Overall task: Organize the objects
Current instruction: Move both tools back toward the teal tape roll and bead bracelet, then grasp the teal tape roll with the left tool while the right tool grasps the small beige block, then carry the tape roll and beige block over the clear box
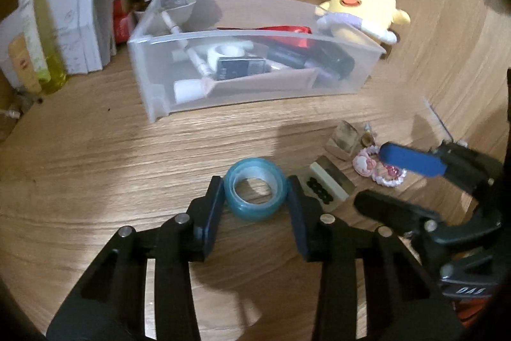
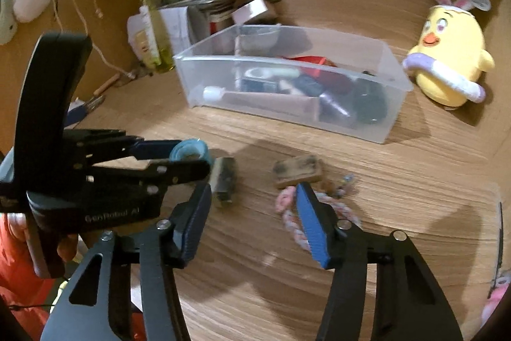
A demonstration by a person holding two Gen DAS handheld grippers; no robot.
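A blue roll of clear tape (image 1: 254,206) lies flat on the wooden desk (image 1: 95,165). My left gripper (image 1: 255,190) is shut on it, one pad against each side. In the right wrist view the same roll (image 2: 188,151) sits between the left gripper's (image 2: 194,158) fingers. My right gripper (image 2: 254,194) stands open just above the desk. Its blue right finger (image 2: 308,219) hangs over a pink and white frilly hair tie (image 2: 287,202), and nothing is pinched. A clear plastic bin (image 1: 153,104) holding several cosmetics stands behind.
A pale tile with dark dots (image 1: 325,190) lies right of the tape, with a small brownish block (image 2: 298,170) farther right. A yellow chick plush (image 1: 364,5) stands beside the bin's right end. Boxes and a yellow-green bottle (image 1: 48,53) crowd the back left.
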